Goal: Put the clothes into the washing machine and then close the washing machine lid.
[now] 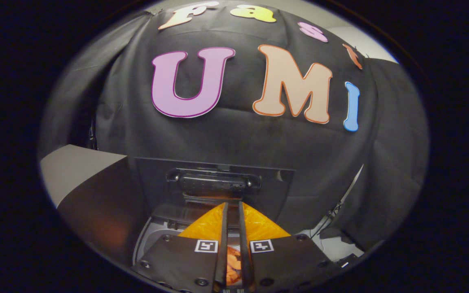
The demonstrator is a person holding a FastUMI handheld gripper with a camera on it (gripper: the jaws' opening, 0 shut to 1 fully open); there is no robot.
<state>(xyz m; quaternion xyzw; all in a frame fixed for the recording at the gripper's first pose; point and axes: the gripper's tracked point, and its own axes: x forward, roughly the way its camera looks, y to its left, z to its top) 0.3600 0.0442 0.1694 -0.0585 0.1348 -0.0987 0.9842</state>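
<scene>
I've got the gripper point(233, 215) low over the washing machine point(153, 232), and its jaws are nearly pressed together, pinching a fold of the orange garment point(259, 226). The cloth shows in the thin slot between the two fingers and fans out to both sides just ahead of them, so I judge the hold firm.

The relation that matters: the garment hangs right at the jaws, and the machine's open mouth sits directly beneath and slightly to the left, its pale rim curving round on the near left. The raised lid point(214, 183) stands upright just beyond the fingertips, its hinge bar running left to right across my line. So the drop is straight down, with no sideways reach needed as far as I can tell. The lid lies dead ahead and far of the jaws, so I'd expect to come at it from over the top once the cloth is released.

Writing: nothing readable on the machine or lid from here. There are two small square black-and-white markers point(206, 245) on the gripper's body, patterns rather than text. No brand that I can make out.
</scene>
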